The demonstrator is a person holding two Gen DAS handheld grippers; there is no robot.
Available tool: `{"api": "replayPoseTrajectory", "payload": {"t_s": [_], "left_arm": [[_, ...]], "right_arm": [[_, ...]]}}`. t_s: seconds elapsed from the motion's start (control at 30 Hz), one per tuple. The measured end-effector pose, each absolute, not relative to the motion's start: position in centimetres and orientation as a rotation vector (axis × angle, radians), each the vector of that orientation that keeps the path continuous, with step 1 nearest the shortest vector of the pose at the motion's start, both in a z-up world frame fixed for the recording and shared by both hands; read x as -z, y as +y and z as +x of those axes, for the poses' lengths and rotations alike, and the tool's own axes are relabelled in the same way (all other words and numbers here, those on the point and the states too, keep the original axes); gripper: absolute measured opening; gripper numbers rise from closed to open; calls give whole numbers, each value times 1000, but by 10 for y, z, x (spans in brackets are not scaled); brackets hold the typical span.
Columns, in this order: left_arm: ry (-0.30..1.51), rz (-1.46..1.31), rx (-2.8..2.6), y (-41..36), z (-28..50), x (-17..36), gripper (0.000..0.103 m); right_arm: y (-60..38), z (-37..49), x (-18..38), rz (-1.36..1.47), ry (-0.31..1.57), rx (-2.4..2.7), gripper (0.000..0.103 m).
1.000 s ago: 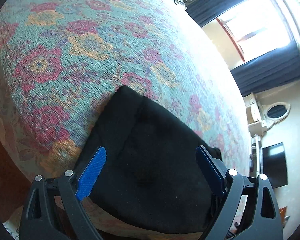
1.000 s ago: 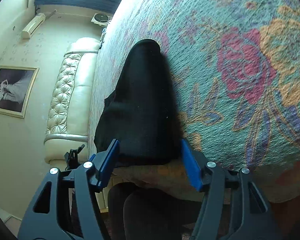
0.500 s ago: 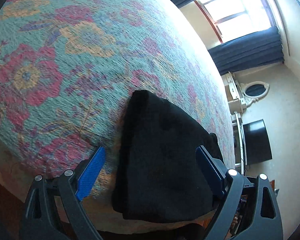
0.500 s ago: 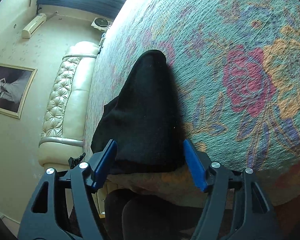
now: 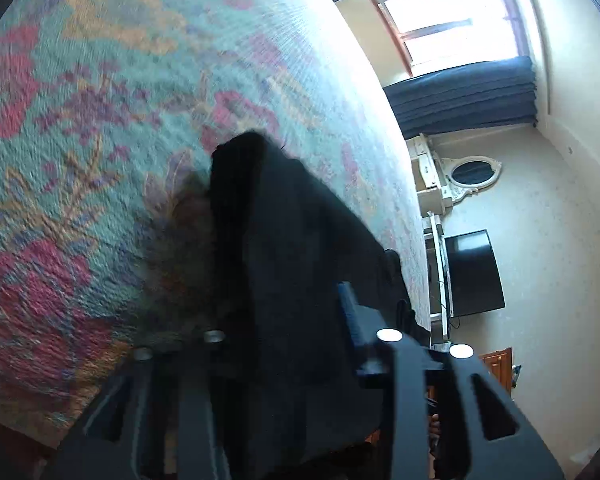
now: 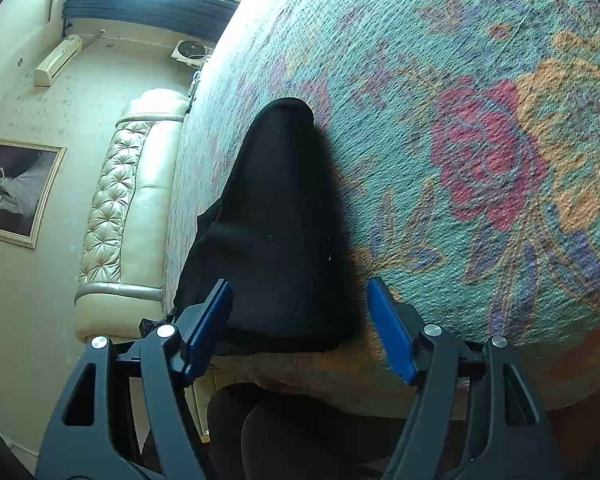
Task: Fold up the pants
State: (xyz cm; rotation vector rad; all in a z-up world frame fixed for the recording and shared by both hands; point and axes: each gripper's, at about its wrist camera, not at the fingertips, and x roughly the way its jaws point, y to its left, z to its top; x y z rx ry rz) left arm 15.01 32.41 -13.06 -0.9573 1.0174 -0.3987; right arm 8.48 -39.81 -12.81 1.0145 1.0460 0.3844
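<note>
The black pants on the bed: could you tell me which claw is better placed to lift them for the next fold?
Left: the left claw is closing on the pants; the right claw is open at their edge.

right gripper (image 6: 300, 328): fingers apart | black pants (image 6: 276, 232) between | floral bedspread (image 6: 480, 120)

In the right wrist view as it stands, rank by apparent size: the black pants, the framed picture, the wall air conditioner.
1. black pants, largest by far, though nearest the camera.
2. framed picture.
3. wall air conditioner, smallest, but farthest away.
</note>
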Motion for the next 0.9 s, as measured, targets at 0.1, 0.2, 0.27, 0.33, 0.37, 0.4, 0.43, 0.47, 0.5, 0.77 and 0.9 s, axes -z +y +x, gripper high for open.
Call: {"api": "replayPoseTrajectory", "payload": {"t_s": [0.1,0.2,0.27,0.33,0.37,0.4,0.43,0.47,0.5,0.77,0.9], "left_arm": [[1019,-942,363,323,152,130,17],[985,-935,350,322,150,109,15],[947,-913,374,316,149,84,15],[902,-896,423,304,149,52,15],[882,-874,443,292,150,33,15],[868,-844,462,279,151,15,15],[858,-811,482,263,153,1,15],[851,-772,503,247,154,-15,15],[848,-723,529,225,155,-32,15],[945,-392,615,44,171,-60,15],[1039,-286,631,-35,178,-18,15]], "right_arm": [[-402,84,127,1019,1029,-364,70],[-409,83,123,1037,988,-337,70],[-413,83,117,1045,956,-318,70],[-414,83,110,1048,922,-316,70],[-413,84,107,1047,910,-320,70],[-411,85,104,1046,900,-327,70],[-409,87,100,1043,892,-333,70],[-405,88,98,1042,888,-345,70],[-401,90,97,1042,892,-362,70],[-380,97,87,1045,894,-441,70],[-379,98,88,1064,895,-444,70]]}}
